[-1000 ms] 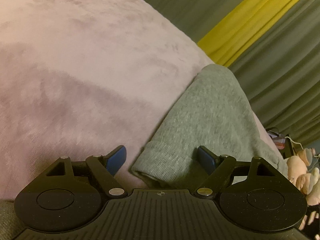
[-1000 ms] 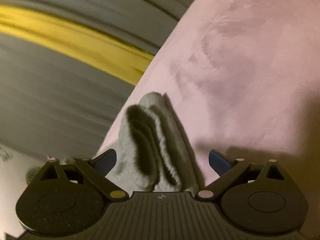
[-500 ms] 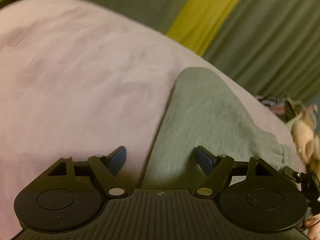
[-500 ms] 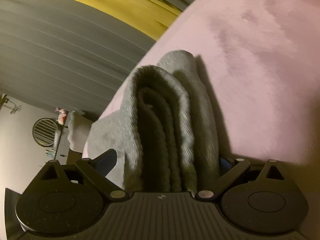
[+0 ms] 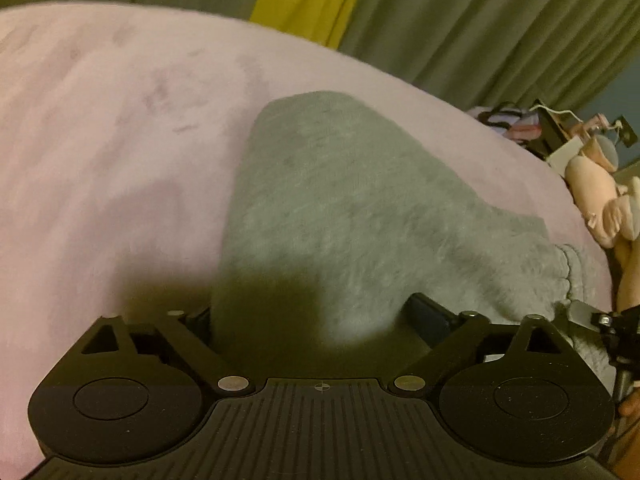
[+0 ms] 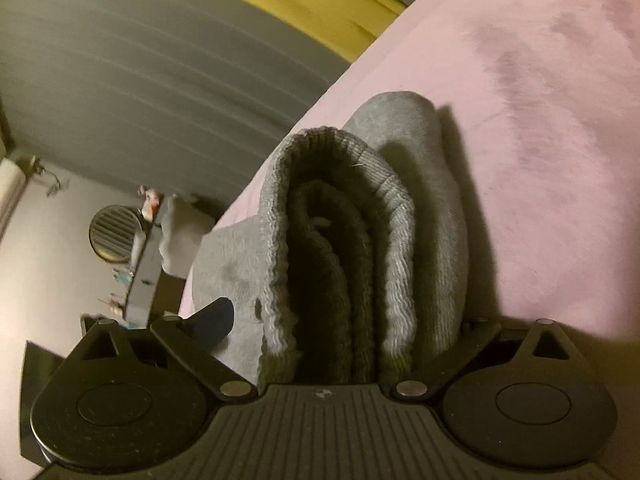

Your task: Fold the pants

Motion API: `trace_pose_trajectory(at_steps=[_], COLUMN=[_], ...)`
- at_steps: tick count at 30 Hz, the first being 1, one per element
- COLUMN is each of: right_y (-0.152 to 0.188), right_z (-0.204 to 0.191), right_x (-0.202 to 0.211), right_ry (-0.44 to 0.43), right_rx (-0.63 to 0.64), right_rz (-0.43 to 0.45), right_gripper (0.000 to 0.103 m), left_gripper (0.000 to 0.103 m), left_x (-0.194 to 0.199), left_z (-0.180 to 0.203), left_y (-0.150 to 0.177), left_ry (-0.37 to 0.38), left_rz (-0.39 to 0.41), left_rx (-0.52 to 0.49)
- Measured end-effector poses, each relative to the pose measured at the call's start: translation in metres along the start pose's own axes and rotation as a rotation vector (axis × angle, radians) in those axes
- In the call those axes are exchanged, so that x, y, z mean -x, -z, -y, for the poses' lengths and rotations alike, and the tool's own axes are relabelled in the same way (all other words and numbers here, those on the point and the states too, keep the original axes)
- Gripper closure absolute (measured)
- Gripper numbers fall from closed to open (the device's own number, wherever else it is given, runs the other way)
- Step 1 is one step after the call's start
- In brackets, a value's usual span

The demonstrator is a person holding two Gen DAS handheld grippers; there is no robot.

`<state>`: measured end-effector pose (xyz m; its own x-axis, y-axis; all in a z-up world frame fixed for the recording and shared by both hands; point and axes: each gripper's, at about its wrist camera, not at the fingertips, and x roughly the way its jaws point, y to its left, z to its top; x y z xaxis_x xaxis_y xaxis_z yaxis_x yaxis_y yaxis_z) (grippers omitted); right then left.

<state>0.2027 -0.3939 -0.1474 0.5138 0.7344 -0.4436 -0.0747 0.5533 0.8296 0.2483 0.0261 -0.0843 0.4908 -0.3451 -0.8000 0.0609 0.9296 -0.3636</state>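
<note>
Now the grey pants (image 5: 344, 216) lie folded on the pink blanket (image 5: 100, 152), the bundle reaching in between the spread fingers of both claws. Left claw (image 5: 312, 316) is open around one end, right claw (image 6: 340, 320) open around the stacked ribbed end; neither has clamped.

Grey pants (image 5: 340, 208), pink blanket (image 5: 100, 140)
</note>
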Motion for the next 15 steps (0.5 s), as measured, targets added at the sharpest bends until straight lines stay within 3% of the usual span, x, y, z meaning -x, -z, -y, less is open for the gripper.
trace_pose_trajectory(at_steps=[1,2,3,5,8,11,15], right_y=[0.002,0.004,0.005,0.002,0.000,-0.008,-0.021], right_z=[0.000,0.000,0.003,0.008,-0.002,-0.018,-0.024], right_x=[0.002,0.005,0.006,0.008,0.014,0.022,0.041], right_ry=[0.014,0.039,0.034,0.008,-0.042,-0.088,-0.105], right_rx=[0.005,0.015,0.012,-0.018,0.013,0.055,0.068], right_rz=[0.022,0.048,0.056,0.069,0.118,0.170,0.274], right_gripper=[0.016,0.041,0.044,0.046,0.050,0.051,0.051], left_gripper=[0.017,0.031,0.038,0.055,0.065,0.071,0.075], left_x=[0.000,0.003,0.005,0.011,0.022,0.028,0.040], left_z=[0.005,0.008,0.011,0.017,0.026,0.044,0.069], left_y=[0.001,0.003,0.004,0.007,0.006,-0.005,-0.026], left_ry=[-0.014,-0.013,0.005,-0.005,-0.025,-0.026,0.029], left_rz=[0.007,0.012,0.019,0.049,0.081,0.127,0.214], left_rx=[-0.013,-0.023,-0.028,-0.030,-0.027,-0.034,-0.038])
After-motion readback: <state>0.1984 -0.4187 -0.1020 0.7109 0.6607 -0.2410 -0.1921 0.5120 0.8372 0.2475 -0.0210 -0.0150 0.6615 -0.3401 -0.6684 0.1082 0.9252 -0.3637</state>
